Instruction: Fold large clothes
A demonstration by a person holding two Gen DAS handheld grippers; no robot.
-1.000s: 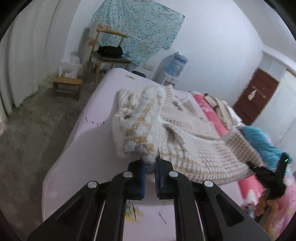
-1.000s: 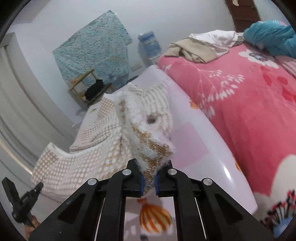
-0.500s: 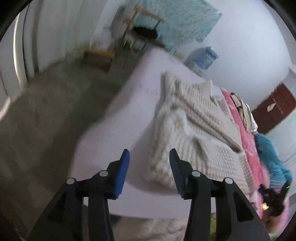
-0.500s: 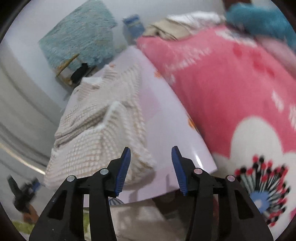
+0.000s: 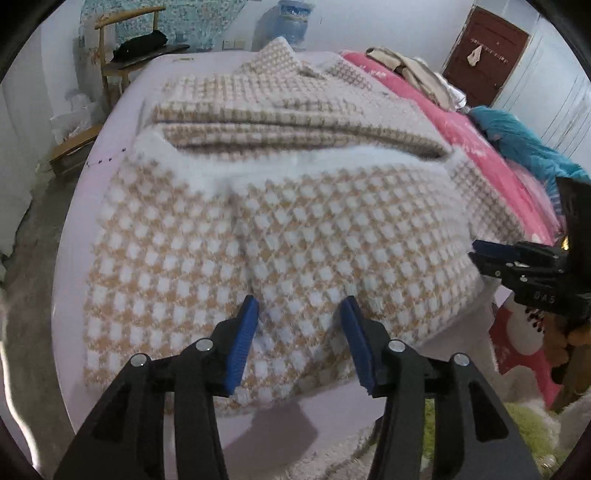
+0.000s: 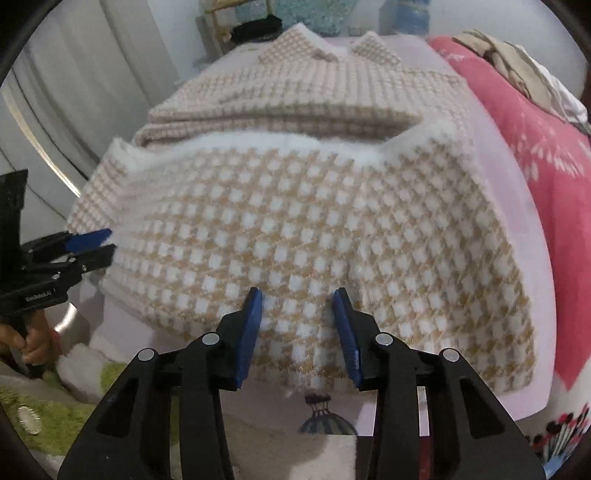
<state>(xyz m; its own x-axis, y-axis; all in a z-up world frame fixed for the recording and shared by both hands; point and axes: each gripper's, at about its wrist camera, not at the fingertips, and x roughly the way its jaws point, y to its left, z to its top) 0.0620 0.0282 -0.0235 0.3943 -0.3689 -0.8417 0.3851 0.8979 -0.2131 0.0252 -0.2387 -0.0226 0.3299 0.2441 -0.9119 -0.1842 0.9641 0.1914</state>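
Now, going left to right in the left wrist view: a wooden chair [image 5: 125, 48] with a black bag [image 5: 142, 42] on it stands at eleven o'clock against the wall, beside a blue patterned cloth [image 5: 192, 18]. A water bottle [image 5: 291, 18] sits at twelve o'clock. The lilac bed [image 5: 85, 192] fills the middle, and on it lies the coat [image 5: 280, 229], a tan-and-white checked fleece. Its near half is folded up over the far half, so a white fluffy edge runs across the middle; the collar points toward twelve o'clock. The left tongs [image 5: 301, 321] hover at six o'clock above the coat's near fold, opening, with nothing clamped between them; whether the tips touch the fleece I cannot tell. Right of the coat lies a pink blanket [image 5: 476, 136], with a teal garment [image 5: 524, 144] at two o'clock and a brown door [image 5: 484, 55] at one o'clock.

From the right wrist view, the left tongs show at nine o'clock just beside the coat's left edge, held by a hand [image 6: 31, 338]. The right tongs [image 6: 297, 321] hover at six o'clock over the coat's near edge, closing, and they grip nothing. Below the coat's edge a balloon print [image 6: 325, 421] shows on the sheet. A green rug [image 6: 55, 417] lies at eight o'clock.
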